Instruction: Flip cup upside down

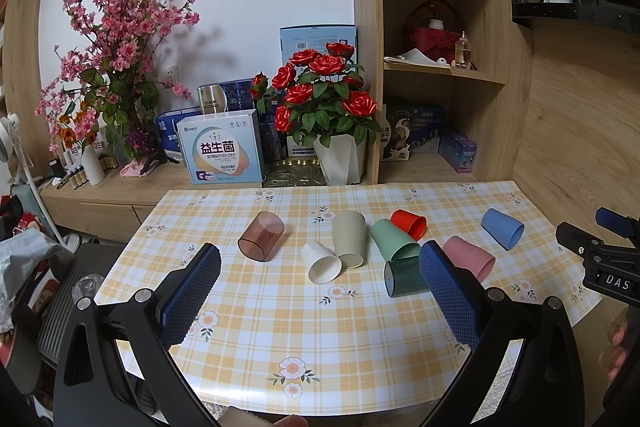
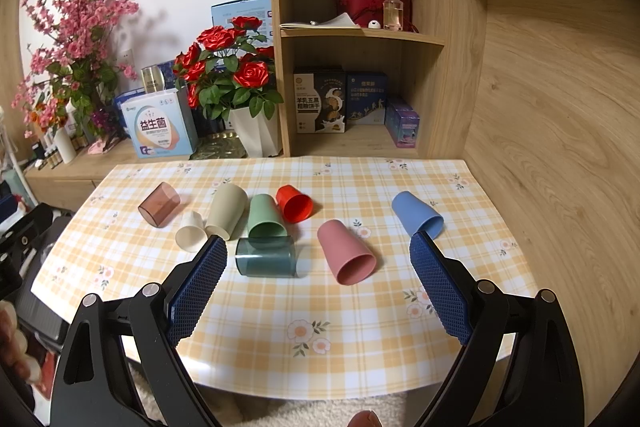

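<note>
Several cups lie on their sides on the checked tablecloth (image 2: 360,347): a brown clear cup (image 2: 159,205), a white cup (image 2: 191,231), a beige cup (image 2: 224,211), a green cup (image 2: 264,217), a red cup (image 2: 294,203), a dark teal clear cup (image 2: 266,256), a pink cup (image 2: 346,257) and a blue cup (image 2: 418,215). My right gripper (image 2: 318,247) is open and empty, above the table's near part, facing the teal and pink cups. My left gripper (image 1: 320,259) is open and empty, facing the white cup (image 1: 320,263) and beige cup (image 1: 349,239).
A white pot of red roses (image 2: 230,83), boxes (image 2: 158,131) and pink blossoms (image 2: 76,27) stand behind the table. A wooden shelf unit (image 2: 360,35) with boxes rises at the back. The right gripper's body shows at the right edge of the left wrist view (image 1: 600,259).
</note>
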